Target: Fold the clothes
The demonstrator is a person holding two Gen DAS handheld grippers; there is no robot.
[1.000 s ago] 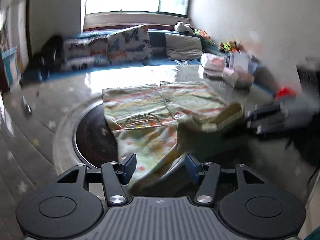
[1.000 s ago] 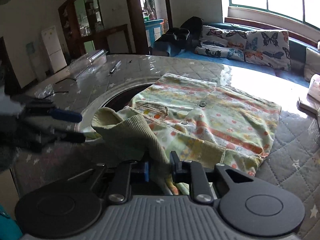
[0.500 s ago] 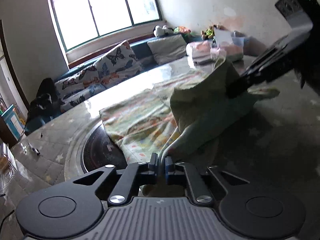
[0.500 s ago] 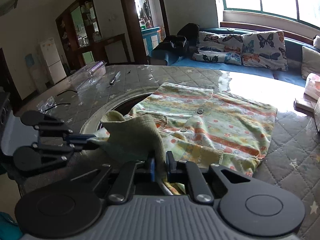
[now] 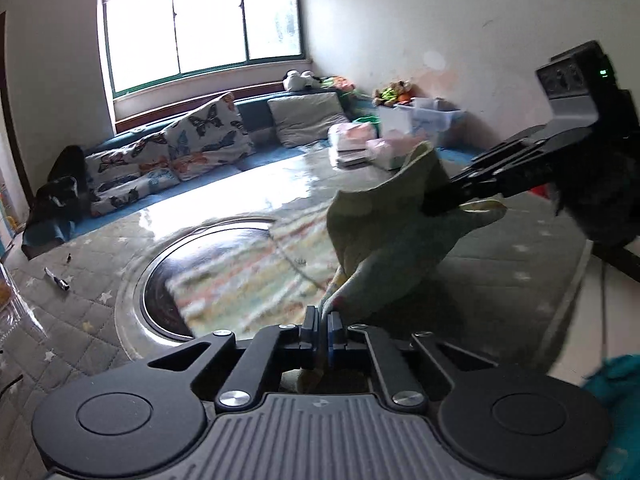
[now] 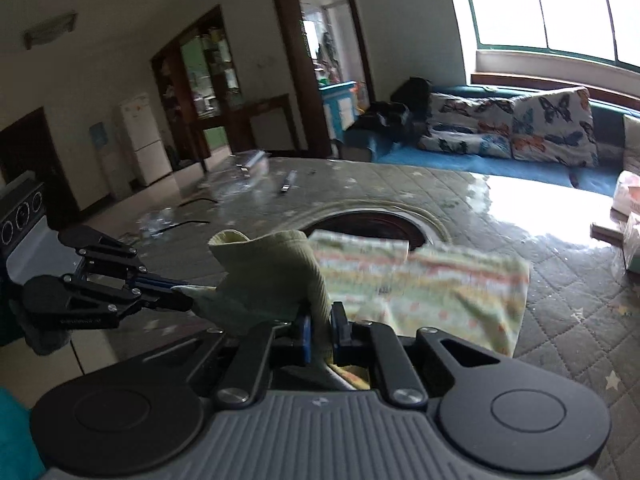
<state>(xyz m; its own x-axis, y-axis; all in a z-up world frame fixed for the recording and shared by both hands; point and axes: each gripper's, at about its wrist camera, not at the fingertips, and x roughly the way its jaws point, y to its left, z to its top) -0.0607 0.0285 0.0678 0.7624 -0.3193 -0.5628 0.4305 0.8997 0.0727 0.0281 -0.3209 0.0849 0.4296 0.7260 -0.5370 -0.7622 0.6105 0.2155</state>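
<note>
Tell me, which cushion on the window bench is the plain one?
The grey cushion, at the right end of the row beside the butterfly cushions; it alone has no print.

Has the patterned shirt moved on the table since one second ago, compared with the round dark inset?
Yes. In the right wrist view the shirt has slid off the round inset, toward the claws, and now covers only its near edge.

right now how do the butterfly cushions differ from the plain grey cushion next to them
The butterfly cushions carry a busy multicoloured butterfly print on white; the grey cushion is one flat colour with no pattern. There are several butterfly cushions leaning in a row toward the left, while the grey cushion stands alone to their right. All of them rest on the blue bench below the window, propped against its back.
</note>
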